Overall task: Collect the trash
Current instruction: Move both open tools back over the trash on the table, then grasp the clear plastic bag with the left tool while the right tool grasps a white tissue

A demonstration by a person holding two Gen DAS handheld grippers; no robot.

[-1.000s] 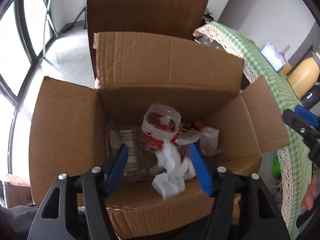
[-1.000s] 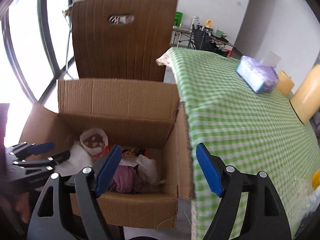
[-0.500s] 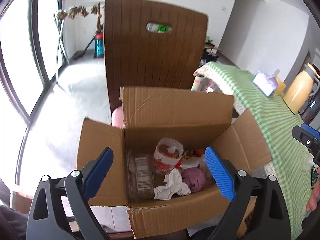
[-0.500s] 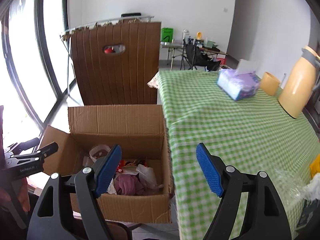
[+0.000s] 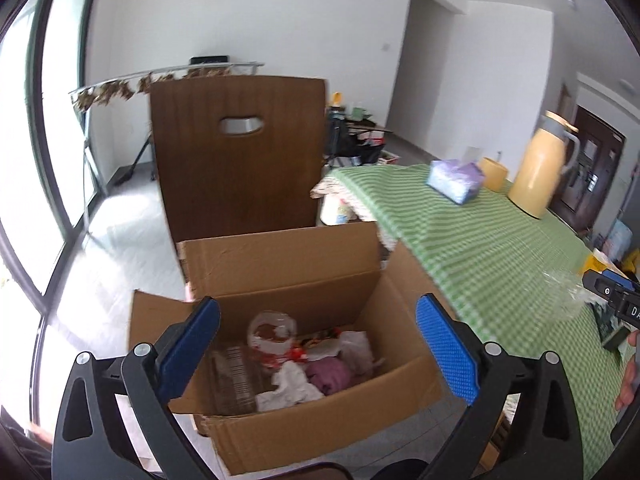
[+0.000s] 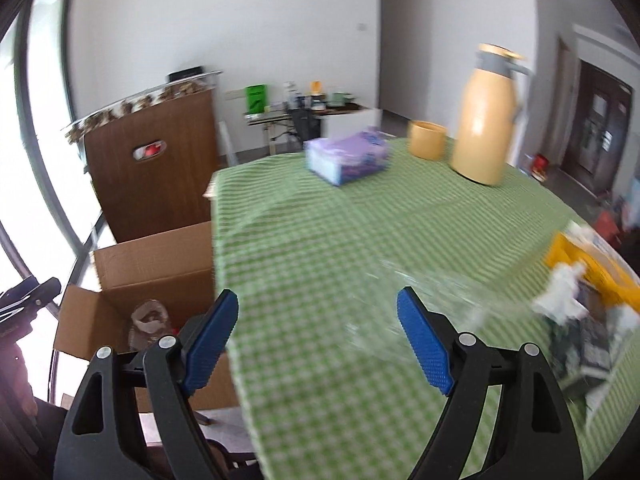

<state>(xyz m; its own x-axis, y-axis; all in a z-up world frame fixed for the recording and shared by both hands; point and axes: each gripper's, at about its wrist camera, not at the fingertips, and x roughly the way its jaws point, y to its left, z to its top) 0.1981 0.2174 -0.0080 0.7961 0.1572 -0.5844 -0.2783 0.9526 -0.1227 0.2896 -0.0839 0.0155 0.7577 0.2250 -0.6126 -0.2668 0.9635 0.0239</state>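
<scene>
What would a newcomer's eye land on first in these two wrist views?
The open cardboard box of trash beside the table, under the empty left gripper. Then the green checked tablecloth, with a yellow thermos jug at its far end and crumpled clear plastic ahead of the opening right gripper.

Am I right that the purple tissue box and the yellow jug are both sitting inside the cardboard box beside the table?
Not quite: the purple tissue box and yellow jug stand on the green checked tablecloth, as the right wrist view shows. The cardboard box beside the table holds trash.
</scene>
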